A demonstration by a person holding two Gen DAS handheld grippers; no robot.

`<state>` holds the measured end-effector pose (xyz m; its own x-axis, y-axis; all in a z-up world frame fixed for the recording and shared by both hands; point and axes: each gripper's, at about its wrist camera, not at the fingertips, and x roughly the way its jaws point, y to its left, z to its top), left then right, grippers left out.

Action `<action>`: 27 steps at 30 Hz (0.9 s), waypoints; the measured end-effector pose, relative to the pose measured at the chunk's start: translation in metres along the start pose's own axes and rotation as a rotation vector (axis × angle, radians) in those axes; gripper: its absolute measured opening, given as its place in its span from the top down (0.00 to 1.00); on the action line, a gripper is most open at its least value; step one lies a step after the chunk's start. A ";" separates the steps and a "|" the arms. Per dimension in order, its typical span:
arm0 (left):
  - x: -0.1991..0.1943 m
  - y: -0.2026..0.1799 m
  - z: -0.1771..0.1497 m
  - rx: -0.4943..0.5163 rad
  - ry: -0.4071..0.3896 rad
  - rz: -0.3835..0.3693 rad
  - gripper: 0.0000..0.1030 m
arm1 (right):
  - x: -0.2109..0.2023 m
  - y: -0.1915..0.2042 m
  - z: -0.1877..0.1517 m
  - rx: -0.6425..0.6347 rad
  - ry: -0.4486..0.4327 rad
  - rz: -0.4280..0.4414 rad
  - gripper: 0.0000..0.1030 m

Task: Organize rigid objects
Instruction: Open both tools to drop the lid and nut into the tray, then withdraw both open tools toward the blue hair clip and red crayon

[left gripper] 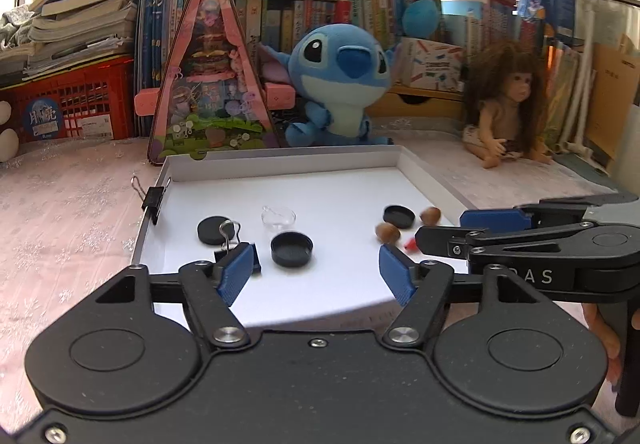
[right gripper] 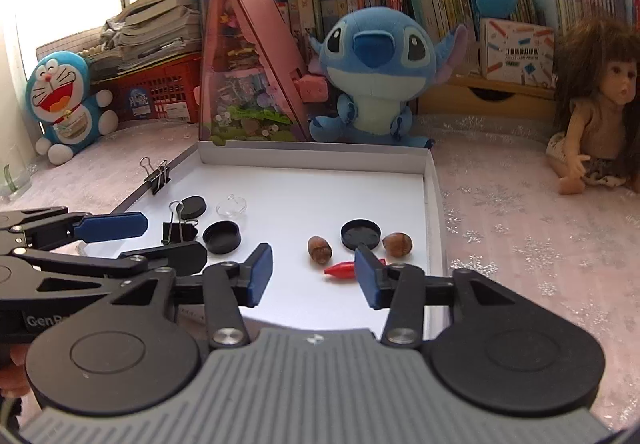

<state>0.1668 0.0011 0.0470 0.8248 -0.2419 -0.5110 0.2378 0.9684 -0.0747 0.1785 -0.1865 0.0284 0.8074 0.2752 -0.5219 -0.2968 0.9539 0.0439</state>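
1. In the shallow white cardboard tray [right gripper: 434, 204] we count three round black plastic caps [right gripper: 221, 238], two brown acorn-like nuts [right gripper: 319, 249], two black binder clips [right gripper: 177, 231], one clear glass dish [right gripper: 232, 207] and one red cone-shaped piece [right gripper: 340, 269].
2. We hold the left tool [left gripper: 316, 268] wide open over the tray's near edge, gripping nothing.
3. Our right tool [right gripper: 314, 276] is equally open and empty, just above the red piece.

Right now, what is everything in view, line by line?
White tray: 1, on the pink cloth.
Black caps: 3, in the tray.
Glass dish: 1, clear, tray's left half.
Binder clips: 2, black; one in the tray, one on its left wall.
Acorns: 2, brown, tray's right half.
Red cone: 1, near the acorns.
Stitch plush: 1, blue, behind the tray.
Doll: 1, right.
Left hand-held gripper: open.
Right hand-held gripper: open.
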 end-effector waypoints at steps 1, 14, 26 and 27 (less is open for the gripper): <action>-0.005 0.000 -0.004 0.003 -0.001 -0.002 0.32 | -0.004 0.002 -0.003 -0.012 -0.006 -0.002 0.34; -0.044 0.011 -0.047 -0.023 0.024 0.005 0.31 | -0.041 0.020 -0.042 -0.076 -0.030 0.007 0.23; -0.063 0.021 -0.073 -0.011 0.040 0.034 0.32 | -0.061 0.021 -0.071 -0.128 -0.026 -0.043 0.20; -0.064 0.022 -0.075 -0.007 0.040 0.036 0.32 | -0.063 0.021 -0.073 -0.132 -0.022 -0.046 0.20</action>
<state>0.0809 0.0420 0.0138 0.8117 -0.2044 -0.5471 0.2048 0.9769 -0.0611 0.0845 -0.1927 -0.0002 0.8323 0.2359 -0.5016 -0.3230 0.9418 -0.0930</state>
